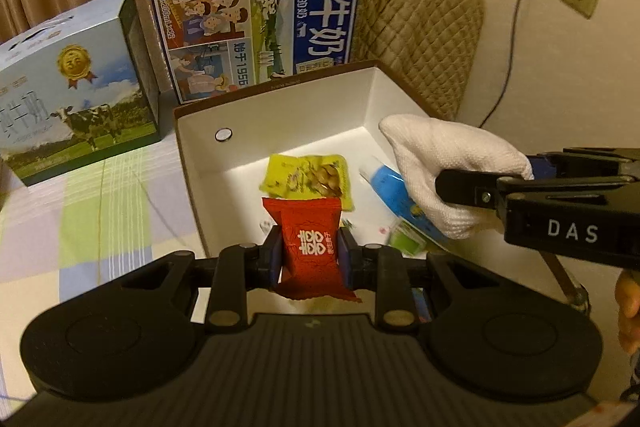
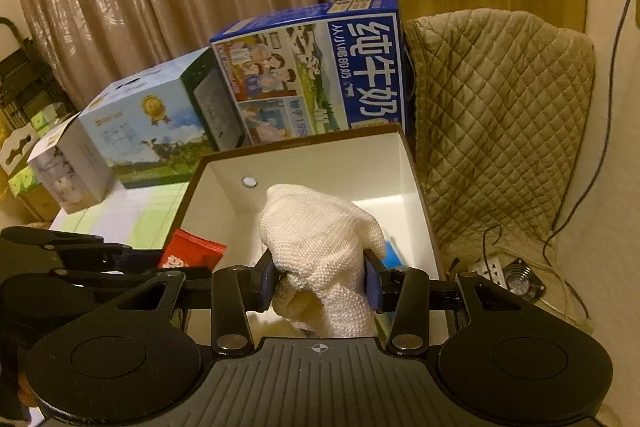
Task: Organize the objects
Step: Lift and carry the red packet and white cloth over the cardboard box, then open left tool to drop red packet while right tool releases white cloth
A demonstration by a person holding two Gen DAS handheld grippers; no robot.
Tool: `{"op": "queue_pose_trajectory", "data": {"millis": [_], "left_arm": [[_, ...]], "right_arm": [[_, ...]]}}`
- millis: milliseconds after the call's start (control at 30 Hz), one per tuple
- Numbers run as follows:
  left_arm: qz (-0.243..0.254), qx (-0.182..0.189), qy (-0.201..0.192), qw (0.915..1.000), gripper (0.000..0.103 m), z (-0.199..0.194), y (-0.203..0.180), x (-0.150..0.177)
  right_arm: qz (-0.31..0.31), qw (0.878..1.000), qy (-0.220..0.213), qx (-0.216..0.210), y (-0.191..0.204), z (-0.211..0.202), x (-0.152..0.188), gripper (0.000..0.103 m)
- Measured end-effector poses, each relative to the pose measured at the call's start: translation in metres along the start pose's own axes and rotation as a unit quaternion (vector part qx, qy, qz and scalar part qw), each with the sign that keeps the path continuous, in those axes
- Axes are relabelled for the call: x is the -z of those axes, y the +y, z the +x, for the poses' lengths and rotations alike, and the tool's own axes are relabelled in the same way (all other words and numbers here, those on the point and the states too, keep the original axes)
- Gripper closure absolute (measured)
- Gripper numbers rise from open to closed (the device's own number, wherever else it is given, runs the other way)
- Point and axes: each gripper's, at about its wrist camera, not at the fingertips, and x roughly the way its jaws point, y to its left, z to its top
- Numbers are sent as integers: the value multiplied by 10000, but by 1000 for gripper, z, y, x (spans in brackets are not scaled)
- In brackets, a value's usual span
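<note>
My left gripper [image 1: 310, 253] is shut on a red candy packet [image 1: 311, 247] and holds it over the near edge of the open white box [image 1: 280, 115]. My right gripper [image 2: 320, 277] is shut on a white knitted cloth [image 2: 320, 239] above the box [image 2: 320, 163]; it shows at the right in the left wrist view [image 1: 452, 183]. Inside the box lie a yellow snack packet [image 1: 308, 177], a blue-and-white tube [image 1: 392, 195] and a green item [image 1: 408, 243]. The red packet also shows in the right wrist view [image 2: 188, 251].
A blue milk carton box [image 1: 260, 19] stands behind the white box, a cow-print box [image 1: 76, 95] to its left, a small white box [image 2: 68, 171] farther left. A quilted chair [image 2: 500, 123] is at the right, with a power strip [image 2: 492, 267] and cables on the floor. The tablecloth [image 1: 100, 195] is checked.
</note>
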Motion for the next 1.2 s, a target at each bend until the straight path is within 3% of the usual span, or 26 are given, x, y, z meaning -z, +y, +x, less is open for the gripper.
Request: {"op": "queue_pose_trajectory", "data": {"millis": [367,567,833,1033,1200], "left_arm": [[62,-184,127,9997,78,55,14,-41],[90,-218,135,9996,59,66,24,-46],[8,-250,162,9996,52,66,33,-43],[-100,-248,143,9995,46,61,38,-43],[-177,-232,57,9996,42,48,42,-40]], "right_arm": [[36,9998,167,64,-15,43,-15,63],[40,9997,243,21,-18,53,-17,62],[-19,9997,221,29,-16,67,-20,61],[-61,9999,-119,-78,-14,67,-24,44],[-105,9999,-101,-49,-14,55,-23,39]]}}
